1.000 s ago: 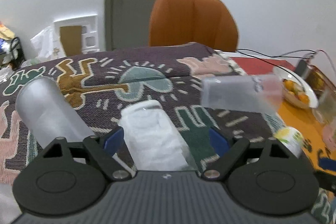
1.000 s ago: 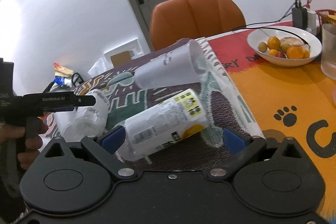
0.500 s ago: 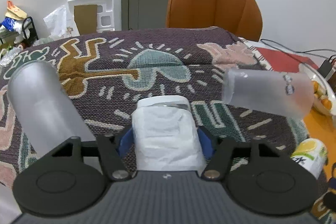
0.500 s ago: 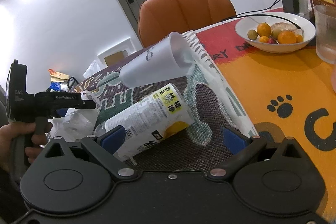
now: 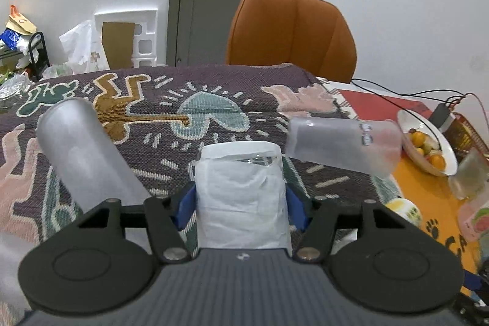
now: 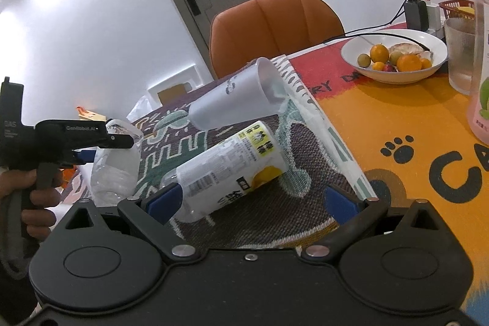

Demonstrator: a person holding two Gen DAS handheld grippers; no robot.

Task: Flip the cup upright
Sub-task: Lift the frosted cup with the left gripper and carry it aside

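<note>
So the blanket [image 5: 214, 87] on the tabletop hasn't changed, but the left tongs [image 5: 240, 203], wide apart a second ago, have now clamped onto the paper-wrapped cup [image 5: 241, 191] lying there, while the right tongs [image 6: 250, 200] stay spread around the bottle [image 6: 232, 167].

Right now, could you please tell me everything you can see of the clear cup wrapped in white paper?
The clear plastic cup wrapped in crinkled white paper sits between the blue pads of the left gripper, which are closed against its sides. Its transparent rim shows above the paper, pointing away from the camera. In the right wrist view it looks tilted, held above the patterned woven blanket. Nothing else visibly touches it.
</note>
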